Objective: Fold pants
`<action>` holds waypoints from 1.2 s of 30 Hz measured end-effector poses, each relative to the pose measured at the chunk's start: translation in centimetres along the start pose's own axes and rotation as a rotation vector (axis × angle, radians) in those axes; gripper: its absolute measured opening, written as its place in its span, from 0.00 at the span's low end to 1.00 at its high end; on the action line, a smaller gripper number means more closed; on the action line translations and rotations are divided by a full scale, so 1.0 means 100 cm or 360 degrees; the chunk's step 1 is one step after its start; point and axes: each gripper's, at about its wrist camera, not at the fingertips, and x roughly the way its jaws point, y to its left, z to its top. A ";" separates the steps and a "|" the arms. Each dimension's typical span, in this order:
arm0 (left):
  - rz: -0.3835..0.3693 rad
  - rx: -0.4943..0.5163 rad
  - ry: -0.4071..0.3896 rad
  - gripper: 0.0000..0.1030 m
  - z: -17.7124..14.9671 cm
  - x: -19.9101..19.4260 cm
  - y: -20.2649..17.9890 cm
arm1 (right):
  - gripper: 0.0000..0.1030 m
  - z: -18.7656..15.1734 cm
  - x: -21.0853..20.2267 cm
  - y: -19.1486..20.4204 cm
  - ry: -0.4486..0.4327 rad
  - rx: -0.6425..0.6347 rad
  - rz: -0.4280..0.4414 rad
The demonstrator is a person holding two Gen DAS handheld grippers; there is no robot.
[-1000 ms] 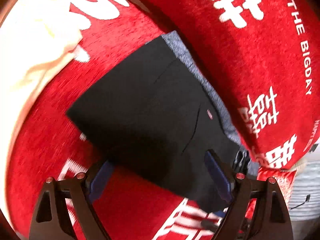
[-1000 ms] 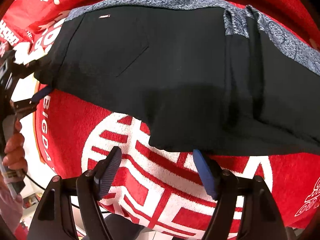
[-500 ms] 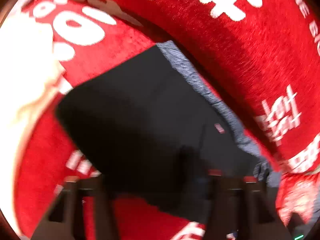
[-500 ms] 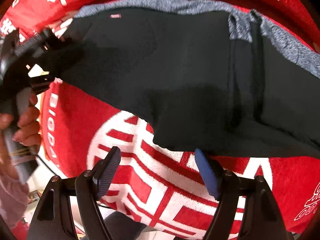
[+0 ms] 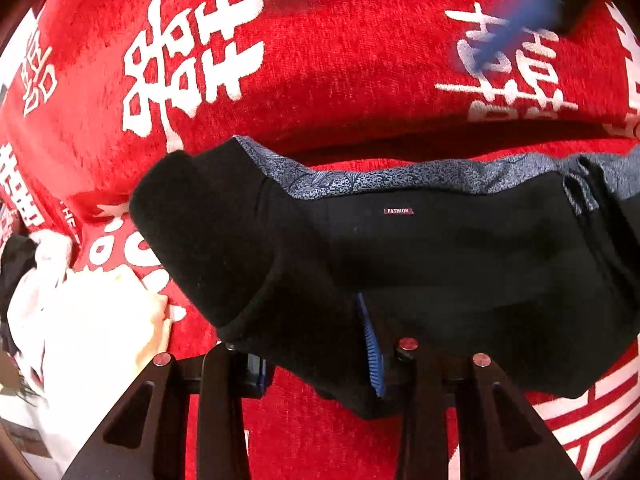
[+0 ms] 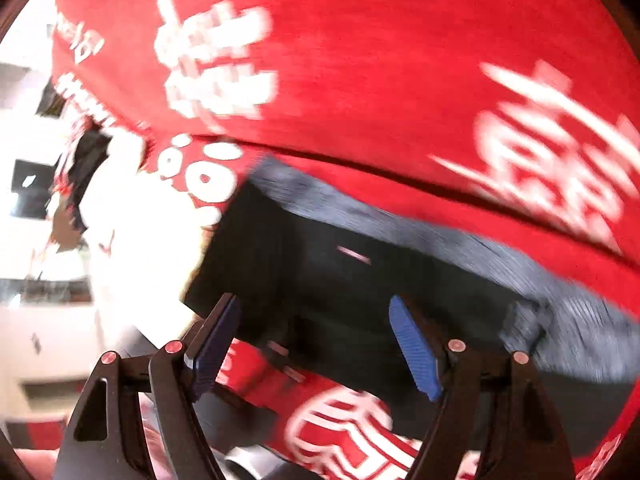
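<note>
The left tongs (image 5: 316, 344) are closing on a thick bunched fold of the black pants (image 5: 460, 272), and black cloth fills the gap between the pads. The pants spread away ahead of these tongs and to their right over a red cloth with white characters (image 5: 320, 80), their grey patterned waistband (image 5: 360, 178) along the far edge and a small "FASHION" label (image 5: 399, 211) just below it. A pale cream fabric (image 5: 92, 332) lies left of the left tongs. The right tongs (image 6: 316, 344) stand wide apart and grip nothing; the pants lie just beyond their blue pads (image 6: 414, 346), in a blurred view.
</note>
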 end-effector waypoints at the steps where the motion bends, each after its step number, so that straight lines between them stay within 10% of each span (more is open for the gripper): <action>1: 0.0004 0.0001 0.0004 0.36 0.001 0.001 -0.002 | 0.78 0.010 0.004 0.005 0.0039 -0.0039 0.0016; 11: 0.0058 0.0059 -0.0020 0.36 0.002 -0.003 -0.021 | 0.79 0.040 0.120 0.068 0.0635 -0.0301 -0.0143; 12: 0.0060 0.0059 -0.0018 0.36 0.003 -0.003 -0.023 | 0.71 0.037 0.125 0.063 0.0661 -0.0284 -0.0171; 13: 0.0053 0.0055 0.0004 0.36 0.003 -0.003 -0.024 | 0.39 0.035 0.125 0.056 0.0659 -0.0254 -0.0184; 16: 0.0021 0.0058 -0.0018 0.36 0.004 -0.013 -0.029 | 0.18 0.028 0.103 0.044 0.0533 -0.0218 -0.0131; 26: -0.0190 0.0173 -0.0253 0.37 0.044 -0.115 -0.100 | 0.17 -0.056 -0.053 -0.037 -0.0079 -0.0050 0.0273; 36: -0.0465 0.0453 -0.0306 0.37 0.076 -0.172 -0.253 | 0.17 -0.161 -0.175 -0.190 -0.0479 0.0298 0.0340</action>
